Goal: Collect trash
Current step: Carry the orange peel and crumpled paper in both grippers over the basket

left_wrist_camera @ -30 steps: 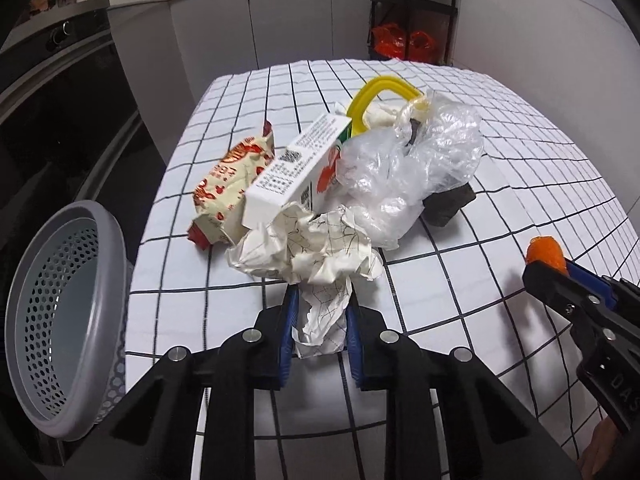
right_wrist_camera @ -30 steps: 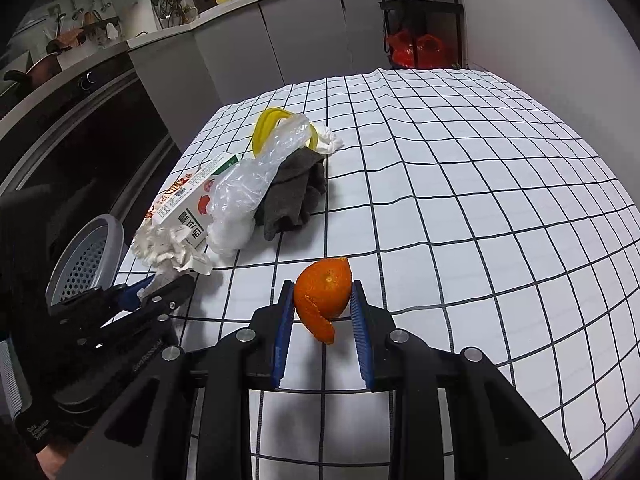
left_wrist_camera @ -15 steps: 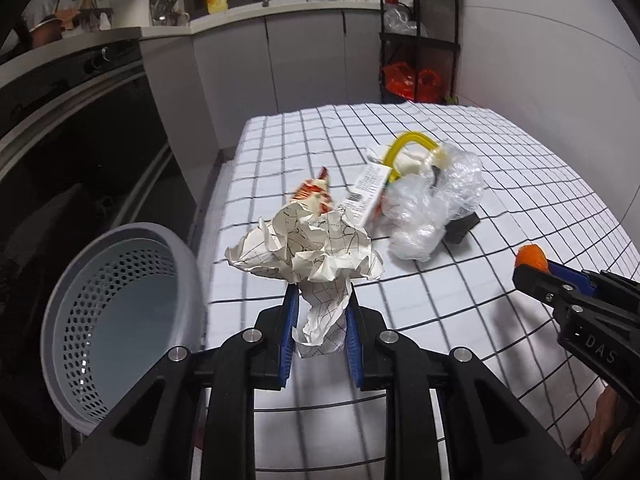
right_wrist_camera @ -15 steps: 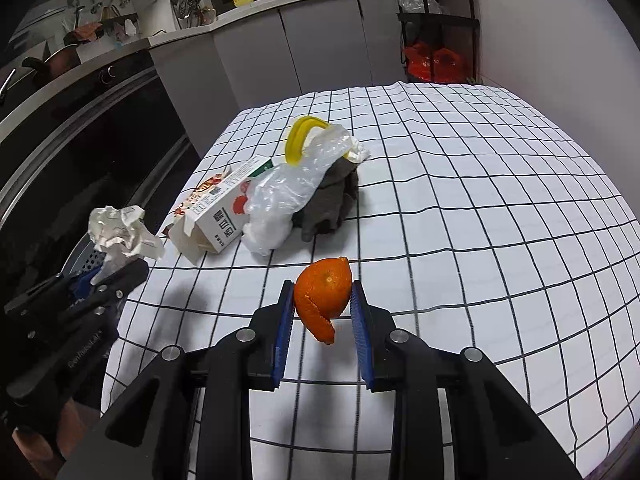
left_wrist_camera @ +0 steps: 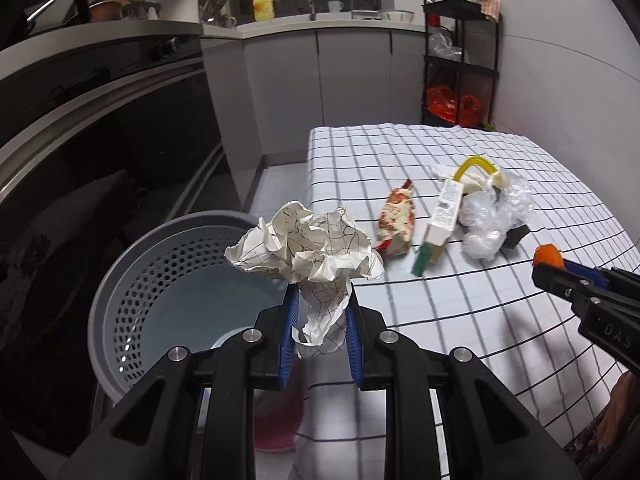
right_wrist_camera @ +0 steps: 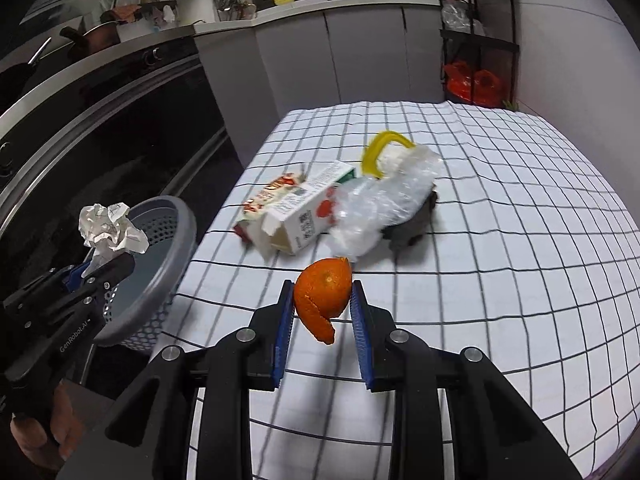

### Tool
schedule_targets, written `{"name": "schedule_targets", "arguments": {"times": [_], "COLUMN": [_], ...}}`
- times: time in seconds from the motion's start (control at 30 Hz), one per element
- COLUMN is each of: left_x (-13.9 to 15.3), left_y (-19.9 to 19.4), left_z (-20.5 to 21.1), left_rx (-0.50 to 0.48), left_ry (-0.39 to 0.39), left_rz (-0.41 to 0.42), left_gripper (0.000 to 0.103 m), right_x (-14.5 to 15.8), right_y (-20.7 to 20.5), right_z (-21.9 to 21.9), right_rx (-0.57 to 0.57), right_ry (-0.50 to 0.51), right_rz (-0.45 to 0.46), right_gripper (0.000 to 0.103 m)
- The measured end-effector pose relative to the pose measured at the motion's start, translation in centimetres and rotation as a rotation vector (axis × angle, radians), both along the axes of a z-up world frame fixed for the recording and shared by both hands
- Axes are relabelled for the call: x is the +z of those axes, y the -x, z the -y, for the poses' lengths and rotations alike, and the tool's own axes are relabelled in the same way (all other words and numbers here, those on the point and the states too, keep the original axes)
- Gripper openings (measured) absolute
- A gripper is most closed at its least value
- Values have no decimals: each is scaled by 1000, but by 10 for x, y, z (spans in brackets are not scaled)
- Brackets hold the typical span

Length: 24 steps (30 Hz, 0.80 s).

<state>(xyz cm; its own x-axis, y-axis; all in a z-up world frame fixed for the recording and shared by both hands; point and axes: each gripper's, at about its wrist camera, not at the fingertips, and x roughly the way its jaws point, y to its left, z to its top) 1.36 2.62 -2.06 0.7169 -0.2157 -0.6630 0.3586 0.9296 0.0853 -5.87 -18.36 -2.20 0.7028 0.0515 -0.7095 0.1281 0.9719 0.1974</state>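
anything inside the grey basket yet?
The basket shows a bare pale floor and no trash. The crumpled paper and left fingers cover its near right part, so that stays unseen.

crumpled matt paper wad [left_wrist_camera: 316, 256]; perforated grey plastic basket [left_wrist_camera: 120, 288]; glossy clear plastic bag [right_wrist_camera: 384, 208]; checked cloth tablecloth [right_wrist_camera: 500, 248]; dimpled orange peel [right_wrist_camera: 324, 296].

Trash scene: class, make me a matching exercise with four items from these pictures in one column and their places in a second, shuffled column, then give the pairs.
Items:
1. crumpled paper
2. orange peel
3. juice carton
4. perforated grey bin

Places:
A. beside the table's edge, below its top
B. clamped in the left hand-held gripper
C. lying on the checked tablecloth
D. clamped in the right hand-held gripper

Pairs: 1-B, 2-D, 3-C, 4-A
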Motion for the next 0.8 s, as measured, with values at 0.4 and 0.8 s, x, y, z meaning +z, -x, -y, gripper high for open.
{"name": "schedule_targets", "arguments": {"times": [0.4, 0.8], "left_x": [-1, -3], "left_y": [-14, -45], "left_z": [-84, -143], "left_rx": [169, 333], "left_ry": [44, 63], "left_rz": [-41, -50], "left_gripper": [22, 22], "right_x": [7, 24], "right_y": [-31, -81], "right_z": [-72, -150], "right_rx": [149, 312], "right_ry": [-9, 8], "right_rz": [6, 49], "right_gripper": [27, 27]}}
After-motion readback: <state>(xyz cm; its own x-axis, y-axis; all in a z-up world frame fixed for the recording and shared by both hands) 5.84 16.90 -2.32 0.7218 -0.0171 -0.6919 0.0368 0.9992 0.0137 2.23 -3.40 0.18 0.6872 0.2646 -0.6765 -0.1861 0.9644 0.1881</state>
